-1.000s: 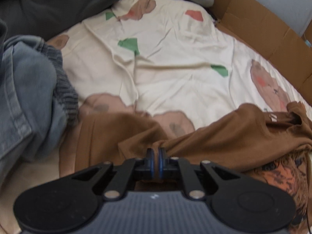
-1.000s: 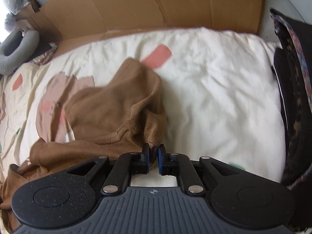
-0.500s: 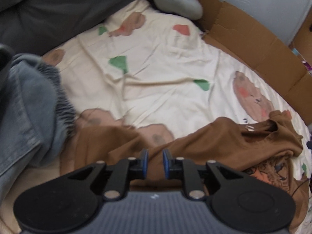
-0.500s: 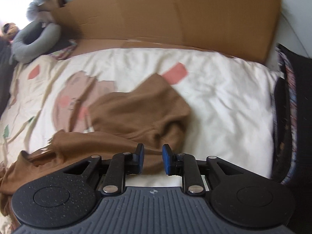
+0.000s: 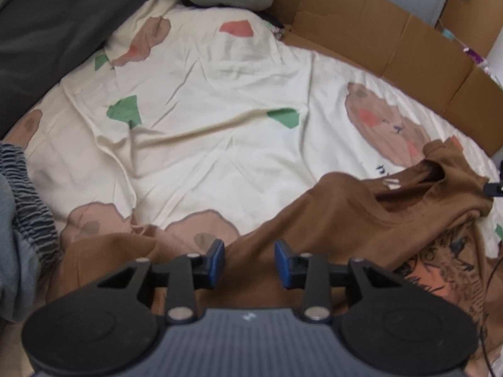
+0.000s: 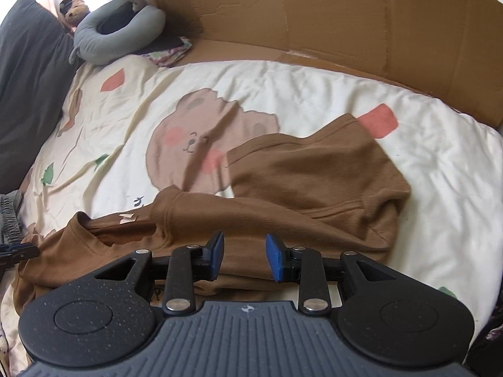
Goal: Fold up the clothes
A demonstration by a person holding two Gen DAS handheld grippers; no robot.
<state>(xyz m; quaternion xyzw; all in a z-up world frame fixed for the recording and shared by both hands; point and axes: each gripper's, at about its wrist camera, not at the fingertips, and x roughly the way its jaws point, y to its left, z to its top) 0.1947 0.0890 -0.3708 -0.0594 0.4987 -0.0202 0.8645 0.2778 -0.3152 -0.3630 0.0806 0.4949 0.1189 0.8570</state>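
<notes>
Brown T-shirt (image 6: 314,182) lies crumpled across the near part of the bed (image 5: 204,144), both tongs spread and empty above it.

The left tongs (image 5: 250,259) hang over the shirt's near fold, blue pads apart, gripping nothing; the right tongs (image 6: 244,256) likewise gape over the shoulder seam. A sleeve lies folded back toward the cardboard wall (image 6: 345,19). Cream bedding beyond the shirt is bare and wrinkled. Jeans (image 5: 15,235) crowd the left edge, and a grey neck pillow (image 6: 119,31) sits in the far corner.
</notes>
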